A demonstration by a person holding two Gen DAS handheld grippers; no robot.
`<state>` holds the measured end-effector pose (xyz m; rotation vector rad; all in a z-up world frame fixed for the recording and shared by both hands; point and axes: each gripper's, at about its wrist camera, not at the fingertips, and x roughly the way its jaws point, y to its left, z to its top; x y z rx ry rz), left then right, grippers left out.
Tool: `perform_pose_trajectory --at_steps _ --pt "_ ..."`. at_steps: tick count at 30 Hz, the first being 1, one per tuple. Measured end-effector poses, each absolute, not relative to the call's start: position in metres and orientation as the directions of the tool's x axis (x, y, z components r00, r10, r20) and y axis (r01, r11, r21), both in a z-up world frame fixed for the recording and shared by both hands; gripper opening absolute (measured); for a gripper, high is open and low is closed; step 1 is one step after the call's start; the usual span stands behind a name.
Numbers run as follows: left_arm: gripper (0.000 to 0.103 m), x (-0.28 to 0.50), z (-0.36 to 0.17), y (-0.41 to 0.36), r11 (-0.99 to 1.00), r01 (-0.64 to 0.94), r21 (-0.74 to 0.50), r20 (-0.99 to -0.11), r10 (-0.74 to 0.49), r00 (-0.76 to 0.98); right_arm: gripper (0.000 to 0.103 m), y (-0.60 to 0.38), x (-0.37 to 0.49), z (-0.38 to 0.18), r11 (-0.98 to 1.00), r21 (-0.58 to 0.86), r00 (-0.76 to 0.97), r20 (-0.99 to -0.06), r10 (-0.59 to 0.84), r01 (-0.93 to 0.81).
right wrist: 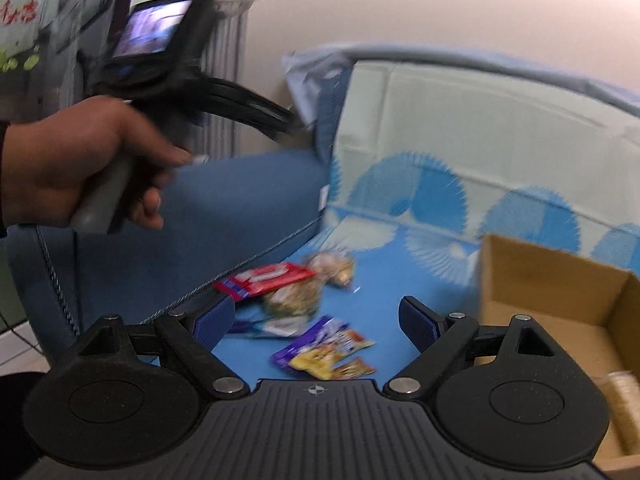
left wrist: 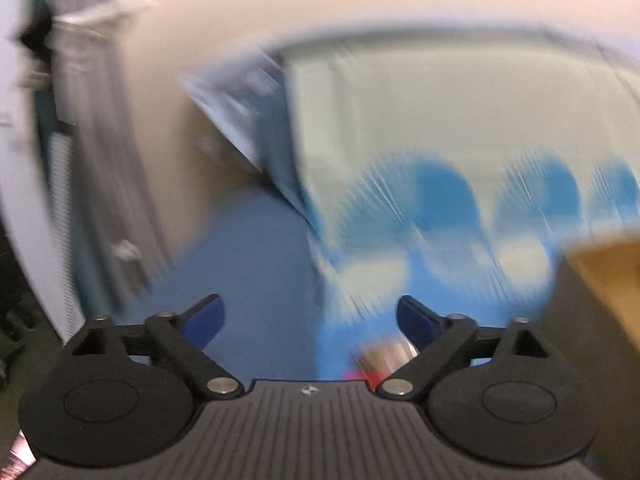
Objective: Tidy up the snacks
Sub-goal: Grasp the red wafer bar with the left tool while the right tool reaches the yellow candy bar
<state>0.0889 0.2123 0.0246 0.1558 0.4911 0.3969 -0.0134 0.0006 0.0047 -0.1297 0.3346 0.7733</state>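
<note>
A brown cardboard box (right wrist: pixel 560 292) stands open just to the right of the right gripper (right wrist: pixel 316 320), on a blue patterned mat (right wrist: pixel 384 280). Its floor looks mostly bare; a pale stacked item (right wrist: pixel 624 404) sits at its near right edge, too blurred to name. The snacks lie outside it, ahead of and between the spread fingers: a red packet (right wrist: pixel 264 278), two golden-brown wrapped pieces (right wrist: pixel 304 284), a pale wrapper (right wrist: pixel 272 326) and a purple and yellow packet (right wrist: pixel 324 348) nearest the gripper. The right gripper is spread with nothing between its pads. The left gripper (left wrist: pixel 310 320) is also spread and empty; its view is heavily smeared, showing the box (left wrist: pixel 604 280) on its right and a red blur (left wrist: pixel 368 378) low between its fingers. A hand (right wrist: pixel 76 168) holds the left gripper's handle, up and to the left of the right gripper.
</note>
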Motion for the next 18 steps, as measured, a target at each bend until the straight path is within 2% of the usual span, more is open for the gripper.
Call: perform_pose_trajectory --at_steps 2,6,8,10,14,16,18 --pt "0.084 0.101 -0.001 0.205 0.916 -0.275 0.292 -0.508 0.393 0.767 0.087 0.016 -0.009 -0.005 0.704 0.005 0.653 -0.37 0.661 -0.71" --pt "0.084 0.115 -0.052 0.212 0.91 -0.215 0.355 -0.62 0.402 0.674 0.086 0.039 0.012 -0.026 0.724 0.025 0.65 -0.421 0.633 -0.689" --pt "0.084 0.122 -0.068 0.217 0.896 -0.193 0.4 -0.641 0.424 0.639 0.086 0.046 0.026 -0.037 0.747 0.062 0.649 -0.452 0.612 -0.662" --pt "0.085 0.124 -0.079 0.217 0.869 -0.159 0.469 -0.627 0.454 0.634 0.086 0.049 0.042 -0.045 0.769 0.096 0.648 -0.48 0.591 -0.632" --pt "0.085 0.129 -0.094 0.213 0.852 -0.104 0.514 -0.634 0.458 0.623 0.086 0.055 0.071 -0.062 0.787 0.16 0.612 -0.544 0.574 -0.595" --pt "0.07 0.128 -0.092 0.214 0.862 -0.112 0.495 -0.641 0.449 0.622 0.086 0.059 0.079 -0.068 0.795 0.171 0.603 -0.565 0.563 -0.582" --pt "0.029 0.129 -0.092 0.218 0.881 -0.124 0.456 -0.672 0.433 0.602 0.077 0.062 0.084 -0.073 0.793 0.18 0.589 -0.579 0.564 -0.583"
